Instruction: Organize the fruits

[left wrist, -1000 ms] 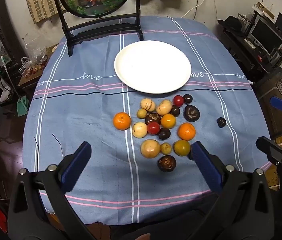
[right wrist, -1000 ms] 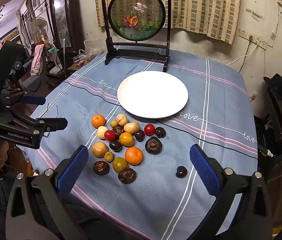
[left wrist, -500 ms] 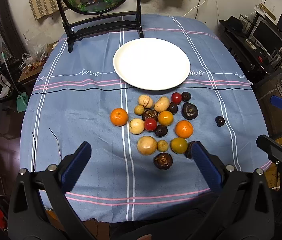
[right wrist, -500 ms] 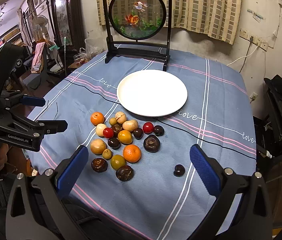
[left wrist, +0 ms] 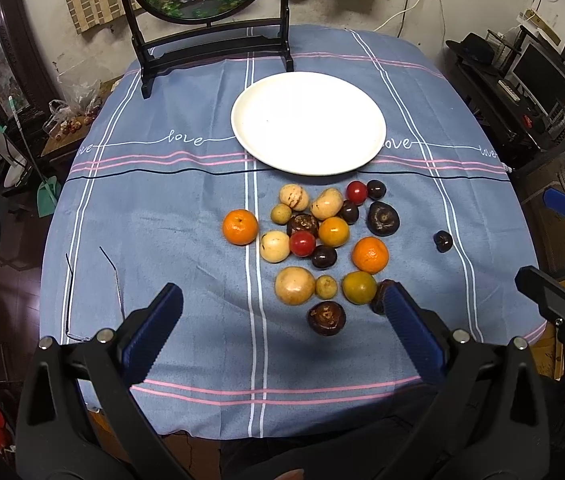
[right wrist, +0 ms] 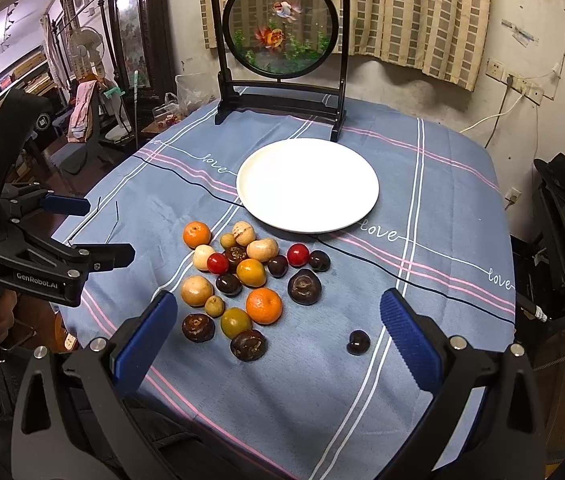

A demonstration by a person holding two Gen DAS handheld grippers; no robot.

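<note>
A cluster of several small fruits (left wrist: 314,240) lies on the blue tablecloth: oranges, red tomatoes, tan and dark brown ones. It also shows in the right wrist view (right wrist: 242,280). An empty white plate (left wrist: 308,122) sits just beyond it, also in the right wrist view (right wrist: 307,185). One dark fruit (left wrist: 442,241) lies apart at the right, near my right gripper (right wrist: 356,342). My left gripper (left wrist: 282,320) is open and empty, above the table's near edge. My right gripper (right wrist: 278,328) is open and empty, over the cluster's near side.
A black stand with a round goldfish panel (left wrist: 210,4) stands behind the plate. Thin wire glasses (left wrist: 90,288) lie on the cloth at the left. Shelves and a monitor (left wrist: 542,76) stand to the right of the table.
Both grippers have drawn back and risen slightly, so the fruit and plate sit a little further away in both views. Nothing on the table has moved.
</note>
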